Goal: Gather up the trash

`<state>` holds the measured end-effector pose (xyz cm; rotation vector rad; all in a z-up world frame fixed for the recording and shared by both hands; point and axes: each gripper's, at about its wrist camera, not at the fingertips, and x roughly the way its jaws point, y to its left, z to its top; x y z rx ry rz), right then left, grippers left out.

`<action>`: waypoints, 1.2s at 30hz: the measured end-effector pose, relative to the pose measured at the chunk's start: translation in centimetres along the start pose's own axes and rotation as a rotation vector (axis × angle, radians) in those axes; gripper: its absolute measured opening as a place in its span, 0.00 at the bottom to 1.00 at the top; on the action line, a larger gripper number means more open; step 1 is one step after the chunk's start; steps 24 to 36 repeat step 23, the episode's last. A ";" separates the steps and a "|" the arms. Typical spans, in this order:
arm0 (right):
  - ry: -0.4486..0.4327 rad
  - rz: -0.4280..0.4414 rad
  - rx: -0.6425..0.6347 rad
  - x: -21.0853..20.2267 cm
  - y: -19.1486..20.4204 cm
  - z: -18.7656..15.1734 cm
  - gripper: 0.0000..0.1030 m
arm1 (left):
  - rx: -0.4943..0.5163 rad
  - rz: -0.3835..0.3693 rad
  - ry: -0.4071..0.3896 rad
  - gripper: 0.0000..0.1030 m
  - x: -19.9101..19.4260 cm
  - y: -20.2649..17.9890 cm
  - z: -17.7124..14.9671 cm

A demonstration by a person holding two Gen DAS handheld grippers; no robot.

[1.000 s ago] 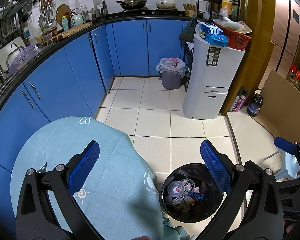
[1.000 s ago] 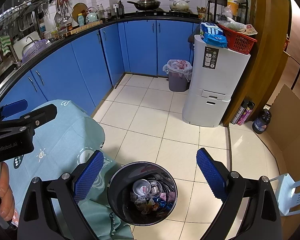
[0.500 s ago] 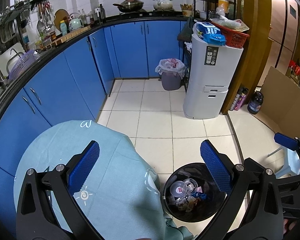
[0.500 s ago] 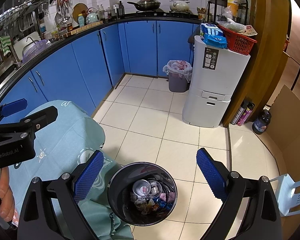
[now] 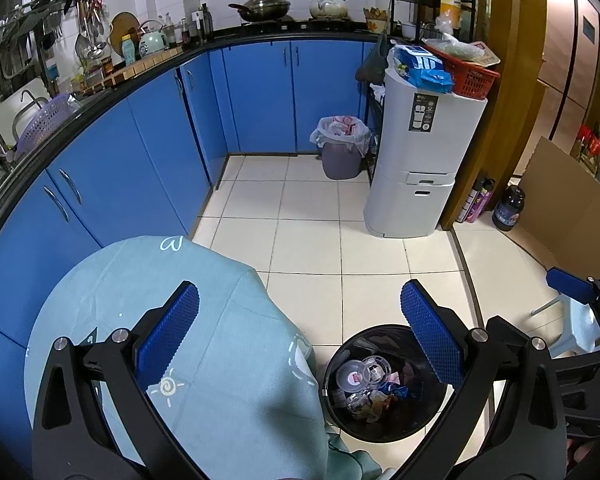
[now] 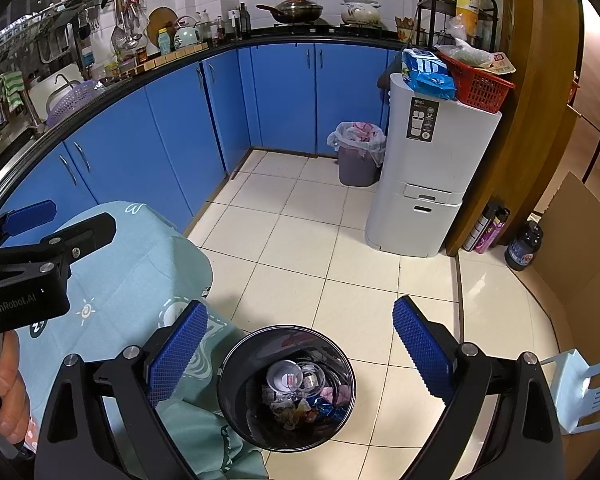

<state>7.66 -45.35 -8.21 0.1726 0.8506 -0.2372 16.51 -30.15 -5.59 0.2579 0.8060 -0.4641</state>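
Note:
A black round trash bin (image 5: pixel 384 432) (image 6: pixel 236 408) stands on the tiled floor beside a table under a teal cloth (image 5: pixel 220 360) (image 6: pixel 140 272). Inside the bin lie clear plastic lids and crumpled wrappers (image 5: pixel 364 380) (image 6: pixel 300 392). My left gripper (image 5: pixel 300 340) hangs open above the table edge and the bin, holding nothing. My right gripper (image 6: pixel 300 352) is open over the bin, also holding nothing. The left gripper (image 6: pixel 32 220) shows at the left of the right wrist view, with a hand (image 6: pixel 8 392) under it.
Blue cabinets (image 5: pixel 140 152) curve along the left and back. A grey lined bin (image 5: pixel 340 148) stands in the corner by a tall white container (image 5: pixel 420 160) carrying a red basket (image 5: pixel 468 72). Bottles (image 5: pixel 508 208), cardboard (image 5: pixel 572 208) and a pale plastic chair (image 6: pixel 580 392) are on the right.
The left wrist view has drifted slightly, so the bin and kitchen sit a little differently in frame. The right wrist view is nearly unchanged. Both grippers remain open.

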 end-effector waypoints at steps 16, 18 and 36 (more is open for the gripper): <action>0.000 0.001 -0.001 -0.1 0.2 0.3 0.89 | -0.012 -0.008 0.012 0.97 -0.2 0.2 -0.3; -0.001 0.000 -0.001 -0.1 0.2 0.3 0.89 | -0.013 -0.007 0.016 0.97 -0.3 0.2 -0.2; -0.002 0.000 -0.001 -0.2 0.4 0.2 0.89 | -0.009 -0.008 0.009 0.97 -0.4 0.2 -0.3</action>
